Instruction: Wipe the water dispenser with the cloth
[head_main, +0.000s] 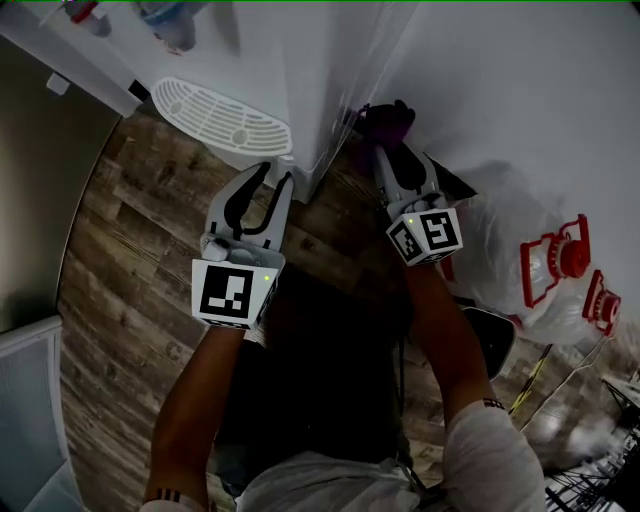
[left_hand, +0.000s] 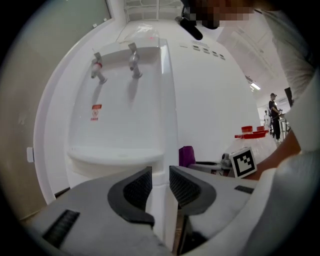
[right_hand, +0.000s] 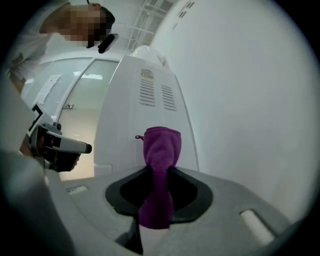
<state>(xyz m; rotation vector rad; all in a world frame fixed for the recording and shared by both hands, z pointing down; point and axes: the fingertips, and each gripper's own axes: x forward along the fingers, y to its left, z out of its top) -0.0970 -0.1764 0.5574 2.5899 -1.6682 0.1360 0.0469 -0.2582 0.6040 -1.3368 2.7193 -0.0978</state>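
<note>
The drip tray (head_main: 222, 117) of the dispenser (head_main: 310, 60) is seen at upper left, above a wooden floor (head_main: 130, 270). The left gripper (head_main: 272, 180) is held before the dispenser's front corner, jaws slightly apart and empty (only the corner edge shows through the gap). Further right, the purple cloth (head_main: 388, 120) is clamped in the right gripper (head_main: 395, 150) and held up at the dispenser's side panel; contact cannot be judged. Red-capped jugs (head_main: 560, 262) lie at far right.
</note>
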